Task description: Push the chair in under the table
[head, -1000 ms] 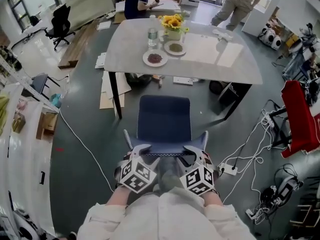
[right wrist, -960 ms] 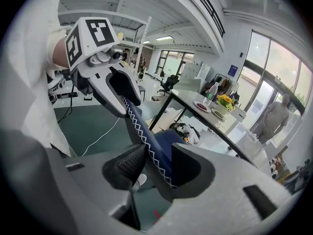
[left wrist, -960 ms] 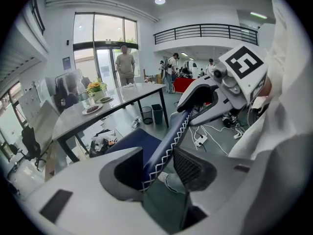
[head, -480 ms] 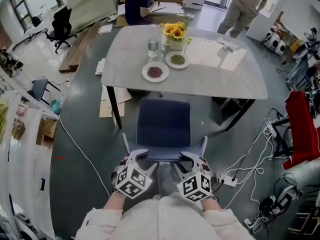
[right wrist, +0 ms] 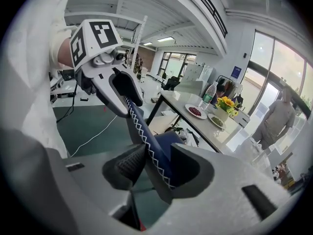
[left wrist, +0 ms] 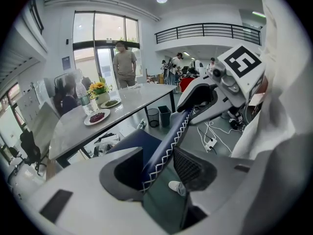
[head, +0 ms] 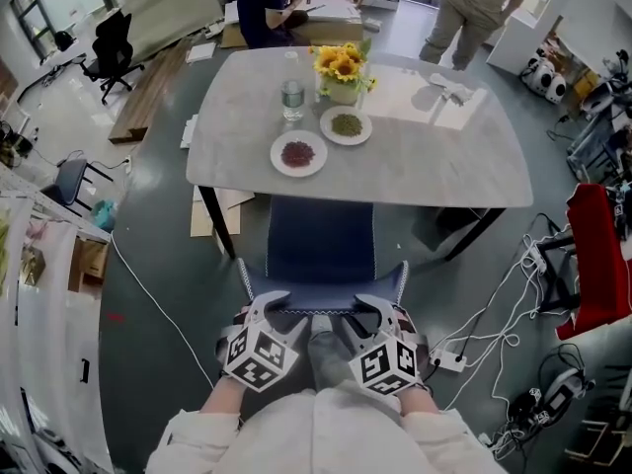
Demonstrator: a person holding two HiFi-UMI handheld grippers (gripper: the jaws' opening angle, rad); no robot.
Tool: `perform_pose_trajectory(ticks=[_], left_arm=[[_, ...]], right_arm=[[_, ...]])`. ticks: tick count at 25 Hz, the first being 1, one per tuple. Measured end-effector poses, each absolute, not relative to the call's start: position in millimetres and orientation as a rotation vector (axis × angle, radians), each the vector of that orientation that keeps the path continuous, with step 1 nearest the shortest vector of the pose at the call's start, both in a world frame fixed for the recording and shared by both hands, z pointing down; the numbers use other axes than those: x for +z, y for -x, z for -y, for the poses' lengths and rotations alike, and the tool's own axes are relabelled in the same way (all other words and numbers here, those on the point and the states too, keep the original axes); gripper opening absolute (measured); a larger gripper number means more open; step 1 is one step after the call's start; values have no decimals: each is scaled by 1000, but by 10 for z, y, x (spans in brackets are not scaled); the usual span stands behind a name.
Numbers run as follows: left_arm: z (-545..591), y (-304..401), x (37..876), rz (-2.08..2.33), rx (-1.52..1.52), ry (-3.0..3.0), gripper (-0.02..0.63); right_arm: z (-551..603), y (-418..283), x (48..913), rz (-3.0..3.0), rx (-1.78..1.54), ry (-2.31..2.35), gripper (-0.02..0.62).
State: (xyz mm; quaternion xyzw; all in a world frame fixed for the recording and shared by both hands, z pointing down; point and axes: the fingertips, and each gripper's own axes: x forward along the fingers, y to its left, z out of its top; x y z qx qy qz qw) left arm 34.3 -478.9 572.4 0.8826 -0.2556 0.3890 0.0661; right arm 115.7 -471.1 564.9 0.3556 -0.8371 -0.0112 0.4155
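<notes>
A pale grey stone-look bench (head: 444, 156) with rounded corners and slanted black legs stands on a dull grey-green floor (head: 158, 314) in an open workroom; white cables (head: 494, 304) trail over the floor to the bench's right; on the bench's far half sit two round white plates (head: 298, 153), a clear bottle (head: 292, 95) and a pale pot of yellow sunflowers (head: 341, 67). The dark blue upholstered chair (head: 321, 245) stands at the bench's near edge, its seat front just under the top, its curved backrest with white zigzag stitching clear of the bench. The left hand-held gripper (head: 269, 304) straddles the backrest's top edge, jaws wide, one ribbed pad clear of the fabric; the right hand-held gripper (head: 373, 304) is clamped on that edge.
</notes>
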Motion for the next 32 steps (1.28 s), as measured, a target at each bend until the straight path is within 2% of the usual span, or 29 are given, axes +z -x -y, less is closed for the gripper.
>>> perform_pose_trajectory(ticks=[32], left_arm=[[6704,-553,5786,851,1156,-2654,199]], right_arm=[[6657,-1366,5695,2149,-89,-841,141]])
